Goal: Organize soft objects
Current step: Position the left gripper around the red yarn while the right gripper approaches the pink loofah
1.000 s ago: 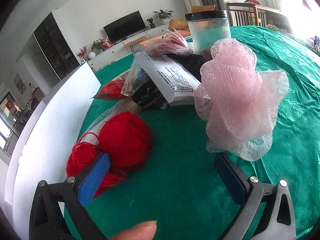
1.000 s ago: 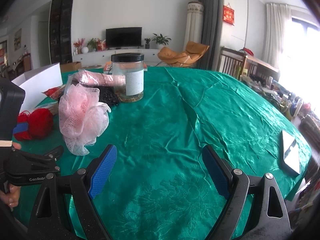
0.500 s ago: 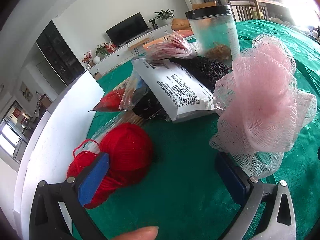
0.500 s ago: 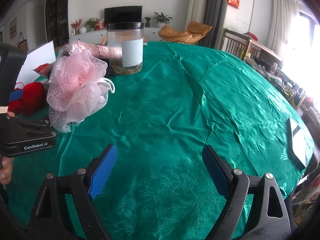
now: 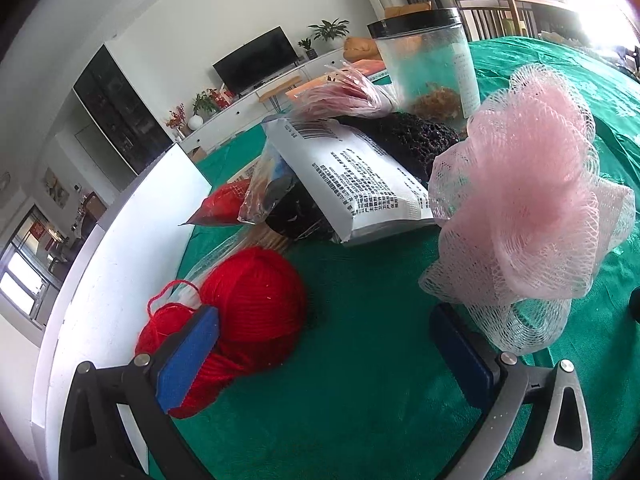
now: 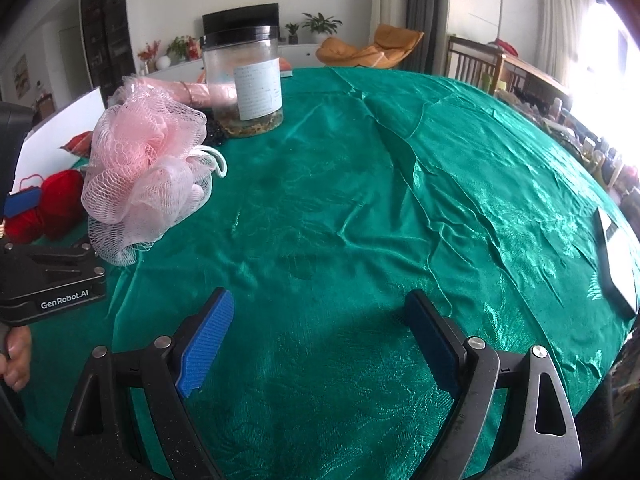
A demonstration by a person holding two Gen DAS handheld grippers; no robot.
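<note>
Both grippers spread wide and empty over the green cloth, the soft things heaped at the left.

The left gripper [image 5: 324,344] has its jaws wide apart with nothing between them: the red yarn [image 5: 248,300] lies just behind its left pad, the pink mesh pouf [image 5: 528,216] just beyond its right pad. Only this view shows the white printed packet [image 5: 360,184] leaning on black yarn farther back, and the white box wall [image 5: 120,264] at far left. The right gripper [image 6: 320,340] is likewise wide open over bare tablecloth [image 6: 400,208]. Only the right wrist view shows the pouf's white cord loop, the black-lidded jar [image 6: 244,80] standing upright behind it, a flat white object [image 6: 616,260] near the right edge, and a hand [image 6: 14,360] holding the left tool.
</note>
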